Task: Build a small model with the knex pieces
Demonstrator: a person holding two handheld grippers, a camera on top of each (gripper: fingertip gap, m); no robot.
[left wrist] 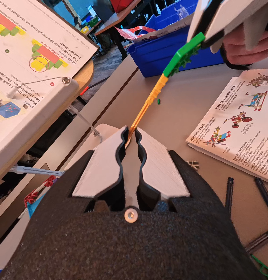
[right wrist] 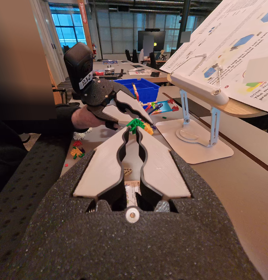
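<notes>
My left gripper (left wrist: 131, 128) is shut on the near end of a yellow rod (left wrist: 143, 109) that runs up and away from it. The rod's far end sits in a green connector piece (left wrist: 180, 56). My right gripper (left wrist: 198, 37) is shut on that green connector from the upper right, with a hand behind it. In the right wrist view my right gripper (right wrist: 132, 128) pinches the green connector (right wrist: 134, 123), and the left gripper (right wrist: 151, 123) reaches in from the left beside a yellow connector (right wrist: 148, 128).
A tilted instruction board on a white stand (right wrist: 195, 137) stands at the table's edge. A blue bin (left wrist: 160, 51) lies beyond. An open booklet (left wrist: 236, 128), dark rods (left wrist: 229, 195), a partly built model (right wrist: 160, 107) and loose connectors (right wrist: 77, 151) lie on the grey table (left wrist: 175, 121). Spacing between my two grippers at the tips: around 10 cm.
</notes>
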